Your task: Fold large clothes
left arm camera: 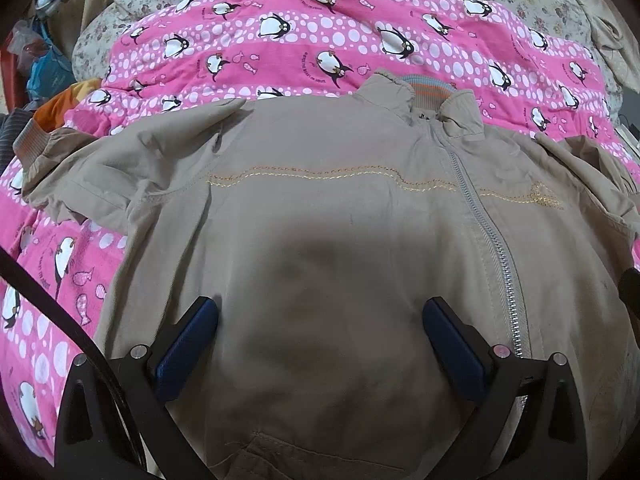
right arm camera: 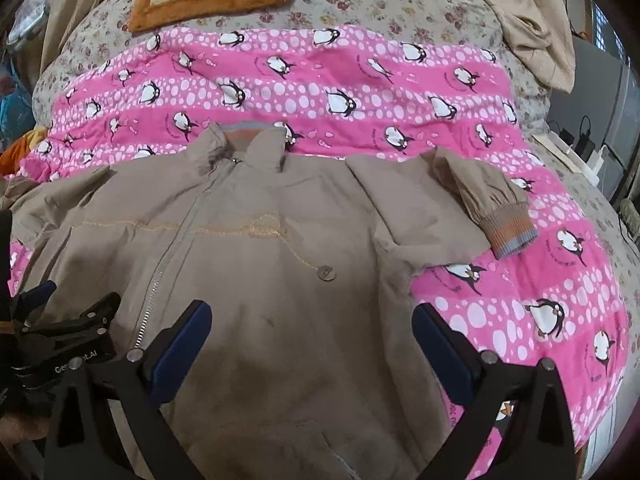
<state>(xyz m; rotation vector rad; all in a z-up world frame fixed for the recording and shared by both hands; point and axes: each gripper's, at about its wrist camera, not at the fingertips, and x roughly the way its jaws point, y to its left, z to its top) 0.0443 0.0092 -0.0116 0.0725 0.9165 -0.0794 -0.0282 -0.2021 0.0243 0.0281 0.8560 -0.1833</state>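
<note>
Zipped tan cotton jacket [left arm camera: 320, 208] lay flat on pink penguin-print quilt [left arm camera: 280, 40], collar at 12 o'clock; left gripper [left arm camera: 320, 336] and right gripper [right arm camera: 312, 340], both spread and empty, hovered over hem, right nearer the 2 o'clock sleeve [right arm camera: 472, 204].

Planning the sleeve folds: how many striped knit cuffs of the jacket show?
2. One cuff ends the sleeve lying right of the jacket; the other cuff lies at far left. The hem ribbing is out of view.
</note>
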